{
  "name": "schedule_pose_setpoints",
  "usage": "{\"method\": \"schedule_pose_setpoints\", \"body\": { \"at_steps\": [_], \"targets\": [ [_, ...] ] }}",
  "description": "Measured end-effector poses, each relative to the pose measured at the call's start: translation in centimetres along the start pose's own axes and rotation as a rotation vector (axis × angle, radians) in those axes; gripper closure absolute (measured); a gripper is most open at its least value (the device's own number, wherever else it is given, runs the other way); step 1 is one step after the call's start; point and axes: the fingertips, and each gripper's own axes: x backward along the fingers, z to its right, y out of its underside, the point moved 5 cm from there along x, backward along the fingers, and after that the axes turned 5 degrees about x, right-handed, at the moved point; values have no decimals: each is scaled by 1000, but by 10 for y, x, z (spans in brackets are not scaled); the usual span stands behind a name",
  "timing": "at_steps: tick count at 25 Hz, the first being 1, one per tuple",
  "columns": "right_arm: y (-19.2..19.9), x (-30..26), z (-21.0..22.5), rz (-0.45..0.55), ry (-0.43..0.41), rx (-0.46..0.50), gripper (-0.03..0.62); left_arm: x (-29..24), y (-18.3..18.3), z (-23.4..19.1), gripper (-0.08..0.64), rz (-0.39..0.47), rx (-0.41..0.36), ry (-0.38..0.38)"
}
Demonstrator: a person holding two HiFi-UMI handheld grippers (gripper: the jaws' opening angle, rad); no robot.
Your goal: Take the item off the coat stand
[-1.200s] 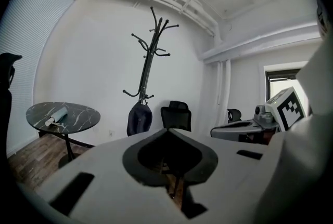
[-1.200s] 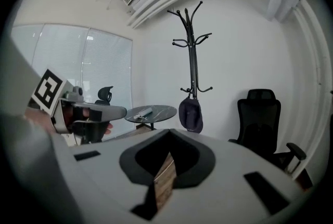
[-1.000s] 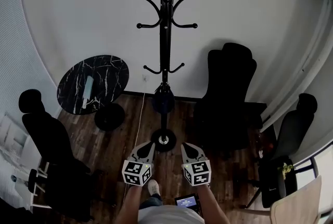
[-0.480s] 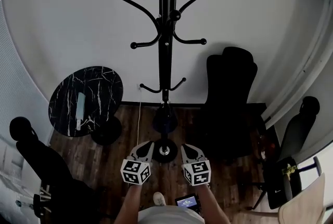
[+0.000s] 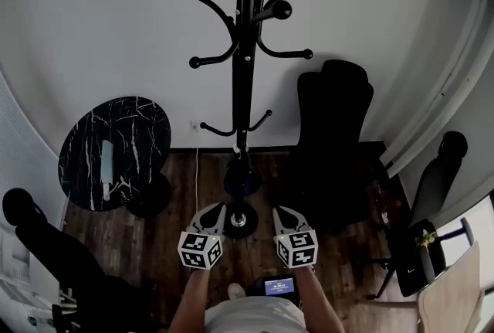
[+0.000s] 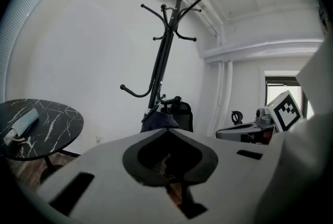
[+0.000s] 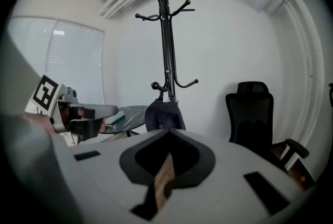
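Note:
The black coat stand (image 5: 245,53) rises against the white wall, its round base (image 5: 239,220) on the wood floor. A dark bag (image 5: 241,177) hangs low on its pole, under the bottom hooks. Both grippers are held side by side just in front of the base, short of the bag. My left gripper (image 5: 213,208) is shut and empty. My right gripper (image 5: 282,212) is shut and empty too. In the left gripper view the bag (image 6: 158,120) shows just past the shut jaw tips (image 6: 167,130). The right gripper view has the bag (image 7: 164,115) above its tips (image 7: 169,131).
A round black marble table (image 5: 139,123) with a pale folded thing (image 5: 107,167) stands left of the stand. A black office chair (image 5: 333,138) stands to its right. More dark chairs (image 5: 54,254) (image 5: 434,183) sit at both sides, a wooden chair (image 5: 455,300) at bottom right.
The head view has drawn nearer and tilted up, so the stand's upper hooks look bigger and lower. Both grippers stay shut, side by side in front of the base.

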Motion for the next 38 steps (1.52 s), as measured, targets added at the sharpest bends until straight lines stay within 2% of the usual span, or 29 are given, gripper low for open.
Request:
{"method": "schedule_pose_setpoints", "body": {
  "at_steps": [5, 10, 14, 24, 32, 33, 35, 38],
  "targets": [
    [6, -3, 1, -24, 7, 1, 580, -8, 1, -3, 538, 9, 7, -5],
    [5, -21, 2, -29, -15, 1, 580, -15, -6, -18, 538, 39, -24, -50],
    [7, -38, 10, -38, -25, -41, 580, -20, -6, -28, 538, 23, -15, -65],
    [11, -64, 17, -45, -28, -60, 580, -44, 5, -36, 538, -34, -23, -50],
    [14, -93, 29, -90, -41, -59, 575, -76, 13, -51, 535, -108, -6, -25],
    [14, -98, 31, -95, -48, -60, 566, -80, 14, -54, 530, -115, -7, -27],
    [15, -107, 35, -104, -56, -69, 557, -87, 17, -58, 460, -132, -9, -18],
    [15, -120, 38, -112, -80, -81, 505, -96, 20, -60, 429, -159, -3, 1]
  ]
}}
